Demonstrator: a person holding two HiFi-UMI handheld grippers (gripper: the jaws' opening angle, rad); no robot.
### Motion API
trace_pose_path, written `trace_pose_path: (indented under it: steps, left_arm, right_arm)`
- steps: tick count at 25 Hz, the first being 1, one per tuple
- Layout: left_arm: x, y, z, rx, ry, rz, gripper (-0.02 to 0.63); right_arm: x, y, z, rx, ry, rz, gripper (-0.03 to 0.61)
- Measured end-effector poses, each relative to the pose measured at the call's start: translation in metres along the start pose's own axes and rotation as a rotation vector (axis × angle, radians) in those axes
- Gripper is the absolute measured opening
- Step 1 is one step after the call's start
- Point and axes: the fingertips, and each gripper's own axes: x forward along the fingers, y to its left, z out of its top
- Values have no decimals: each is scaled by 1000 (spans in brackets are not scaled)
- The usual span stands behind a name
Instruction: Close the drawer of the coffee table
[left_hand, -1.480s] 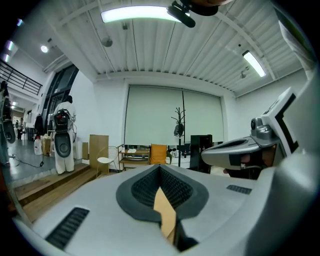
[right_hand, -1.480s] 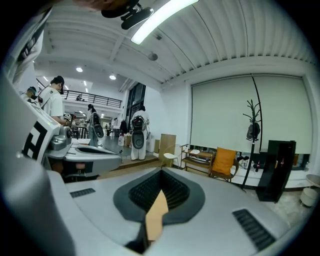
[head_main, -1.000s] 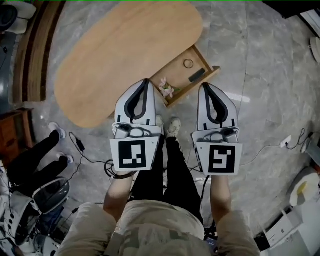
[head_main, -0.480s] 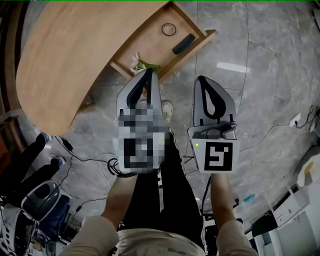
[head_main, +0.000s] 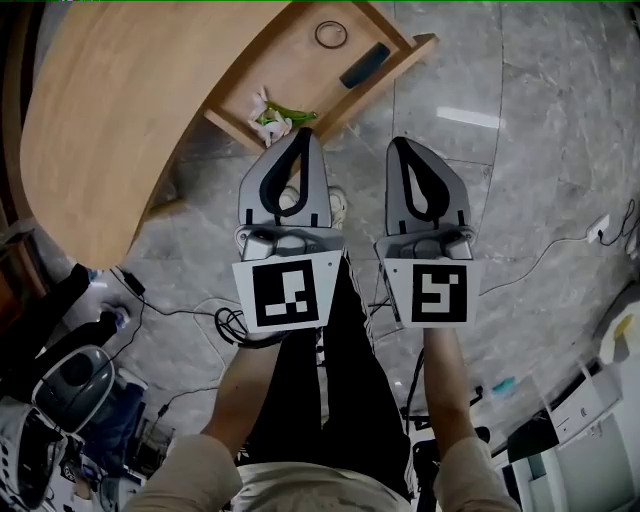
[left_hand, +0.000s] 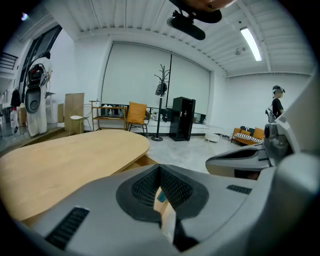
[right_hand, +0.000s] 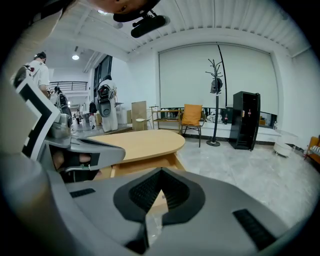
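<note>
The oval wooden coffee table (head_main: 120, 110) fills the upper left of the head view. Its drawer (head_main: 300, 78) stands pulled out toward me. Inside lie a ring (head_main: 330, 34), a flat black object (head_main: 365, 64) and a small flower sprig (head_main: 272, 118). My left gripper (head_main: 303, 135) is shut and empty, its tip right at the drawer's front edge beside the sprig. My right gripper (head_main: 397, 145) is also shut and empty, over the floor short of the drawer's right corner. The table (left_hand: 60, 165) lies beyond the shut left gripper (left_hand: 160, 169). Table and drawer (right_hand: 142, 162) lie beyond the right gripper (right_hand: 161, 170).
My legs and shoe (head_main: 335, 205) stand on the marble floor just below the drawer. Cables (head_main: 190, 310) and equipment (head_main: 70, 380) lie at the lower left, more gear (head_main: 590, 420) at the lower right. A coat rack (left_hand: 162, 95), chair (left_hand: 136, 114) and black cabinet (left_hand: 182, 117) stand beyond the table.
I have stepped closer to the table, and the drawer now sits nearer the grippers. The left tip has come up to the drawer's front edge. Both grippers stay shut.
</note>
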Motion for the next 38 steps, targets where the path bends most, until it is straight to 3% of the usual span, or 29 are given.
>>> trace_pose_path:
  steps: [5, 9, 13, 23, 28, 35, 38]
  left_arm:
    - [9, -7, -18, -50, 44, -5, 6]
    - [29, -28, -72, -130, 160, -12, 8]
    - [50, -37, -117, -165, 248, 30, 8]
    - [76, -37, -185, -324, 372, 160, 8]
    - [80, -26, -198, -408, 377, 238, 8]
    - [86, -23, -201, -502, 375, 288, 8]
    - [87, -20, -205, -583, 404, 340, 8]
  right_arm:
    - [-2, -3, -9, 15, 29, -5, 5]
    - [-2, -8, -17, 20, 53, -8, 5]
    - [0, -12, -28, 22, 81, -9, 5]
    - [2, -18, -58, 16, 158, -15, 5]
    - [5, -16, -63, 1, 168, -3, 5]
    - [6, -10, -69, -11, 177, 22, 5]
    - [6, -10, -70, -12, 183, 26, 5]
